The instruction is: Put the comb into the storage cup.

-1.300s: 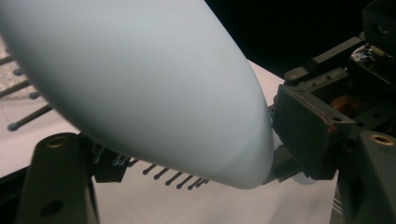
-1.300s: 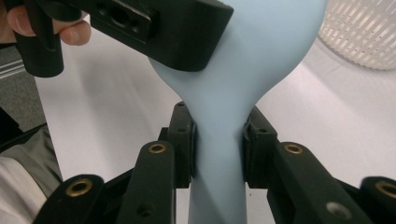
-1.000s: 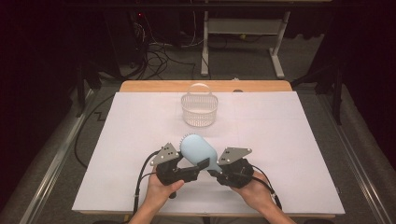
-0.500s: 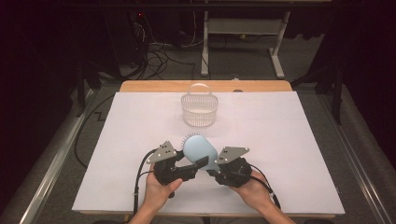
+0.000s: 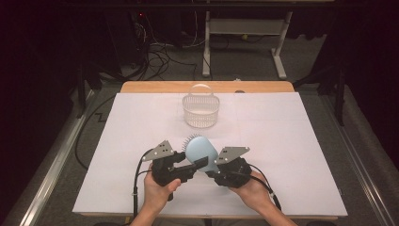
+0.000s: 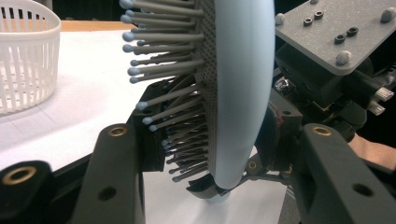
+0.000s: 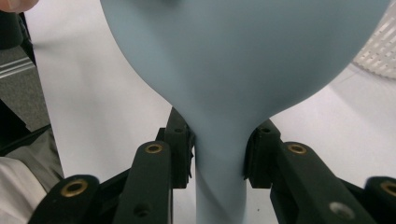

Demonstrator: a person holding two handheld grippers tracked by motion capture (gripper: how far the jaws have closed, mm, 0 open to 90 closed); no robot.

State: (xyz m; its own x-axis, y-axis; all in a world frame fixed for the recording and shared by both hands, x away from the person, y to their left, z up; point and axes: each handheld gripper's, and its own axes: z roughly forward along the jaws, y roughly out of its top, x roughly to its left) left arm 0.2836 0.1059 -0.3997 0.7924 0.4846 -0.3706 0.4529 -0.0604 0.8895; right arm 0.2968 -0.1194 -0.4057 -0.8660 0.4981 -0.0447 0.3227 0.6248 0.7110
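Note:
A light blue hairbrush with grey bristles is held above the white table, between both grippers. My right gripper is shut on its neck, just below the head; in the right gripper view the pads clamp the stem of the hairbrush. My left gripper has just been closing and is now shut on the brush head. In the left gripper view one jaw presses into the bristles and the other lies against the smooth back of the hairbrush.
A white slatted basket with a hoop handle stands at the table's far middle, beyond the brush; the basket sits at upper left in the left gripper view. The right gripper's grey plate is close behind the brush.
The left gripper's jaws have come together on the brush head. The brush and the right gripper have barely moved.

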